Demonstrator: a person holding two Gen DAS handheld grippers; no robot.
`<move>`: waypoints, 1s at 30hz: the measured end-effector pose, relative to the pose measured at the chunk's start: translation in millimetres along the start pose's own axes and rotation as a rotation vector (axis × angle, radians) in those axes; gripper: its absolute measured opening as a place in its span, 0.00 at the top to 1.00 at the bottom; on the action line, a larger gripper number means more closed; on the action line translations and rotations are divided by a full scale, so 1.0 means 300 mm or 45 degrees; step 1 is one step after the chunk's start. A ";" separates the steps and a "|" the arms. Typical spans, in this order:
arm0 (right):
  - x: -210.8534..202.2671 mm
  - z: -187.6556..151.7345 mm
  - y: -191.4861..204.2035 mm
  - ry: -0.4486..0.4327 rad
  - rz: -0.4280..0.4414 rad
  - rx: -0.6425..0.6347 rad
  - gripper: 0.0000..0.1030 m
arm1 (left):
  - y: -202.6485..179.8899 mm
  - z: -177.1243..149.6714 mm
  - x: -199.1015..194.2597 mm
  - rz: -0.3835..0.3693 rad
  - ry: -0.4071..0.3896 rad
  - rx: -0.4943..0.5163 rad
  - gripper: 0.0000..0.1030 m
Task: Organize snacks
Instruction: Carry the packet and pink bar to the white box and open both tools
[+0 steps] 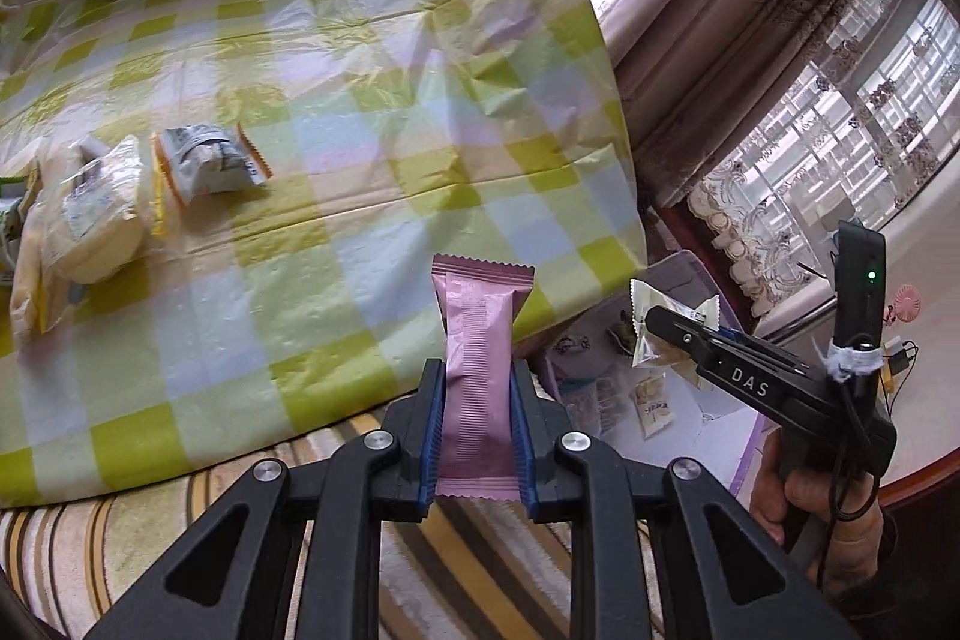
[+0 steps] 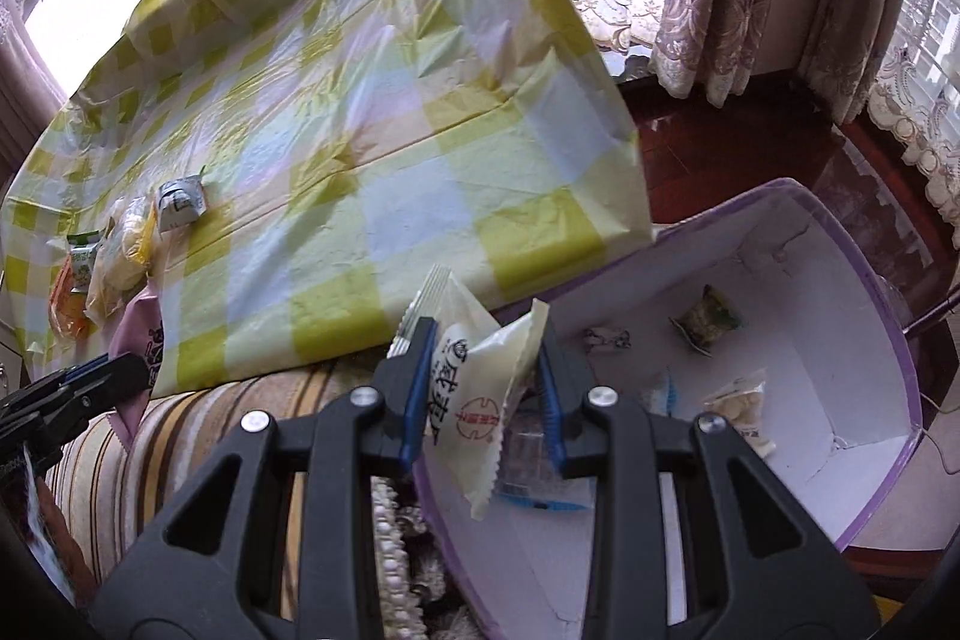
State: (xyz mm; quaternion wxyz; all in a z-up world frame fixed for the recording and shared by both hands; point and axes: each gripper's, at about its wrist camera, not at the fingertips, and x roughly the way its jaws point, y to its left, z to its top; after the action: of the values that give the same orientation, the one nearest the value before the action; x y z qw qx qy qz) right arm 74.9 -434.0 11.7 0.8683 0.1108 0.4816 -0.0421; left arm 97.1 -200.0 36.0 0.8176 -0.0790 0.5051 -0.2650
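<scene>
Left gripper [image 1: 477, 421] gripping pink snack bar [image 1: 480, 370], right gripper [image 2: 483, 388] gripping cream packet [image 2: 480, 388]

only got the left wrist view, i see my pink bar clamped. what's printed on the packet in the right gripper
Observer: The cream packet in the right gripper shows a red round emblem and dark characters.
Operator: how full is that purple box
Observer: The purple box is mostly bare white floor, with a few packets lying apart, including a green-printed packet near its far wall.
Operator: anything orange left on the table
Observer: Yes, an orange wrapper lies at the left edge of the snack pile.
</scene>
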 end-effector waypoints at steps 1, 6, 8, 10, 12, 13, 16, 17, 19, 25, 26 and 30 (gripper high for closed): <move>0.000 -0.004 -0.034 0.003 -0.017 0.018 0.66 | -0.026 0.003 0.015 -0.022 0.016 0.016 0.79; 0.004 -0.040 -0.179 0.026 -0.092 0.098 0.66 | -0.163 0.004 0.090 -0.114 0.099 0.116 0.79; 0.004 -0.057 -0.226 0.036 -0.117 0.127 0.66 | -0.219 -0.006 0.124 -0.144 0.139 0.161 0.79; 0.007 -0.076 -0.270 0.049 -0.139 0.156 0.66 | -0.265 -0.016 0.155 -0.179 0.185 0.197 0.79; 0.008 -0.093 -0.304 0.063 -0.159 0.177 0.66 | -0.306 -0.032 0.179 -0.207 0.226 0.233 0.79; 0.005 -0.104 -0.322 0.068 -0.170 0.186 0.66 | -0.326 -0.043 0.189 -0.226 0.247 0.248 0.79; 0.006 -0.125 -0.365 0.083 -0.189 0.216 0.66 | -0.382 -0.079 0.214 -0.275 0.312 0.295 0.79; 0.005 -0.130 -0.377 0.086 -0.195 0.225 0.66 | -0.398 -0.089 0.224 -0.287 0.333 0.311 0.79; 0.006 -0.136 -0.395 0.087 -0.201 0.244 0.65 | -0.423 -0.110 0.239 -0.299 0.376 0.341 0.79; -0.005 -0.143 -0.411 0.085 -0.224 0.269 0.63 | -0.430 -0.117 0.261 -0.308 0.428 0.366 0.76; -0.003 -0.142 -0.413 0.086 -0.224 0.272 0.61 | -0.423 -0.116 0.257 -0.309 0.427 0.355 0.76; -0.009 -0.136 -0.402 0.080 -0.225 0.264 0.54 | -0.419 -0.112 0.252 -0.302 0.409 0.328 0.73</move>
State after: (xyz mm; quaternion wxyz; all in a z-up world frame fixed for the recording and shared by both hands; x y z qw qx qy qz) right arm 17.9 -541.7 -25.3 0.8296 0.1583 0.5096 -0.1645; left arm 49.8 -340.7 10.6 0.6933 0.0103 0.5778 -0.4306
